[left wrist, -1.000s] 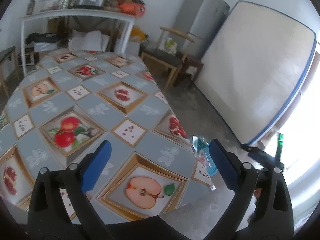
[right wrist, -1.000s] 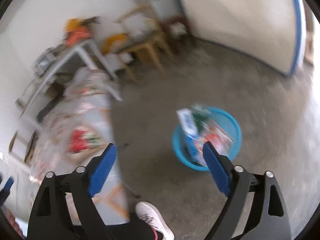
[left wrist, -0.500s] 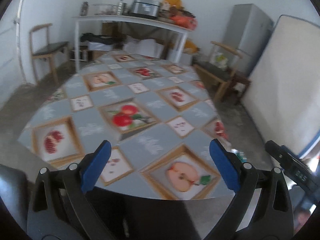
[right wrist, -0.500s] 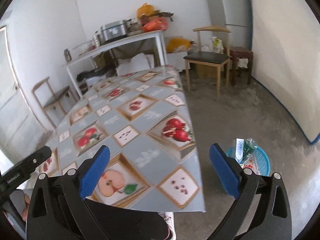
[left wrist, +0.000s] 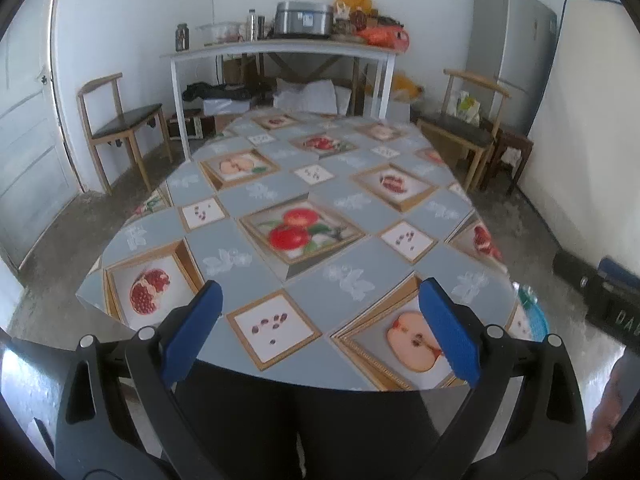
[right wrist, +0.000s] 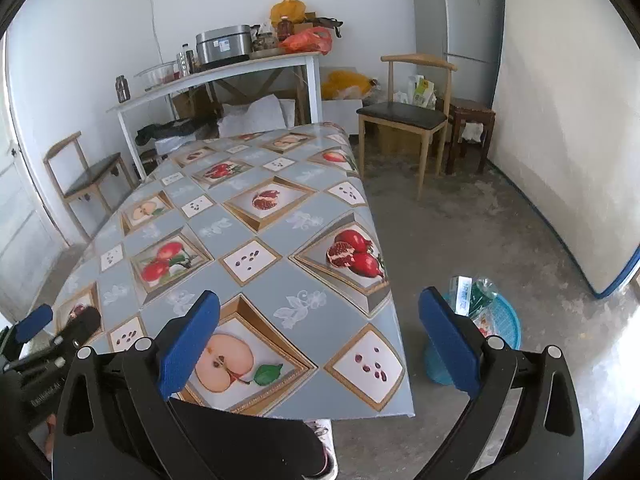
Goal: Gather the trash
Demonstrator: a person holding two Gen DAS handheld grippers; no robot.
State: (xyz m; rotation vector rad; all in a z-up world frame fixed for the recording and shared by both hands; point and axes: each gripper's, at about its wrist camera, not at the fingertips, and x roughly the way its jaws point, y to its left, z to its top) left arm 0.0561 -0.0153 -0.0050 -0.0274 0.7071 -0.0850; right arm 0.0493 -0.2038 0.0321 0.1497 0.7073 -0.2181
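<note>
Both my left gripper (left wrist: 318,330) and right gripper (right wrist: 318,330) are spread and hold nothing above the table (right wrist: 256,240). The trash (right wrist: 474,300) sits in the blue basket (right wrist: 508,324) on the floor right of that table. I should scan the tabletop slowly for leftovers.

The desk (right wrist: 256,240) wears a grey-blue cloth with framed fruit prints, and its top carries only this cloth. Beside its right front corner, a blue basket (right wrist: 506,320) stands on the grey concrete floor (right wrist: 480,232), with packets of trash (right wrist: 470,294) inside.
</note>
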